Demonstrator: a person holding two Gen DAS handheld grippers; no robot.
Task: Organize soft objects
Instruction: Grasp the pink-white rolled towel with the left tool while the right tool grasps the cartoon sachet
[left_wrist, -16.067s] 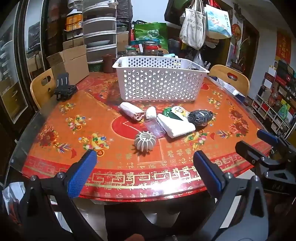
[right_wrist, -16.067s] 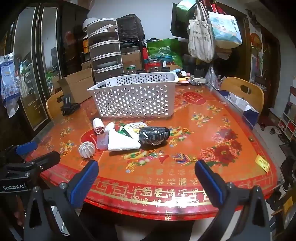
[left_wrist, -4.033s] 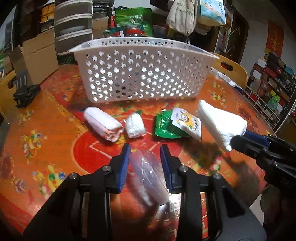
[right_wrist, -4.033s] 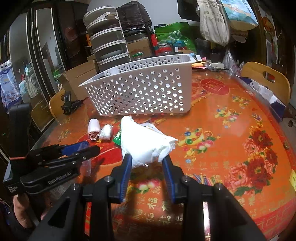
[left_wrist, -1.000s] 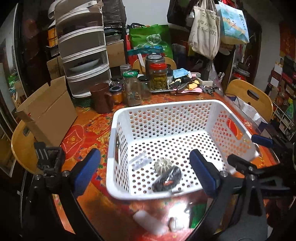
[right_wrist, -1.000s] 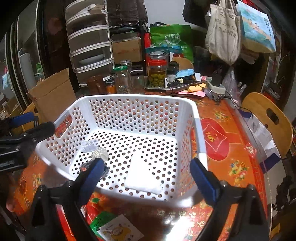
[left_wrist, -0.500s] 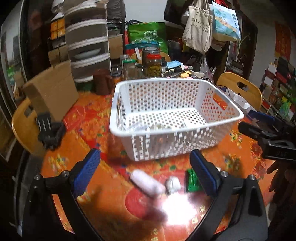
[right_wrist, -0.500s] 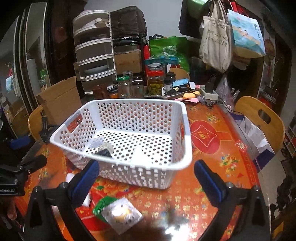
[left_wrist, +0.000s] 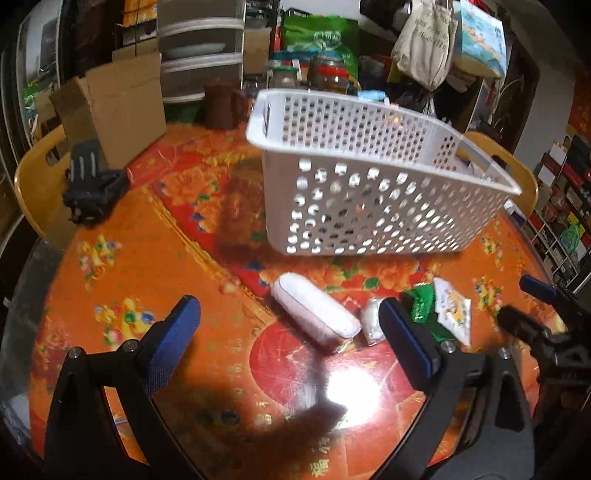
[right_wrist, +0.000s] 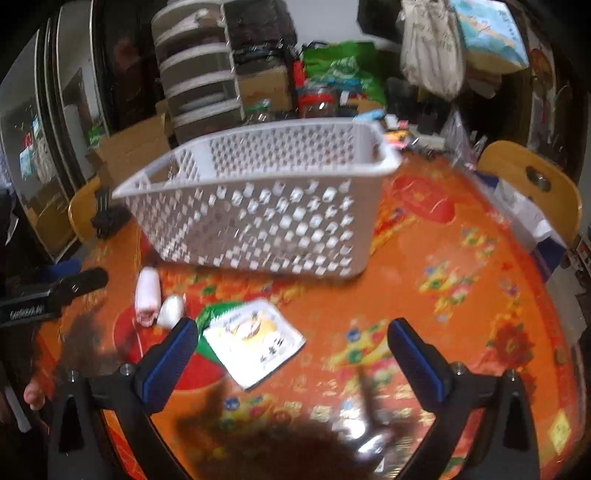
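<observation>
While the white basket (left_wrist: 369, 192) sits on the orange table (left_wrist: 147, 258), a pink roll (left_wrist: 314, 314), a small white lump (left_wrist: 371, 325) and a green and white packet (right_wrist: 251, 347) lie just in front of it. Both the left gripper (left_wrist: 288, 343) and the right gripper (right_wrist: 291, 354) are wide apart and hold nothing.

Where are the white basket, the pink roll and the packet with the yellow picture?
white basket (left_wrist: 369, 206), left wrist view, front wall.
pink roll (left_wrist: 314, 308), left wrist view, its middle.
packet (right_wrist: 255, 345), right wrist view, printed face.
</observation>
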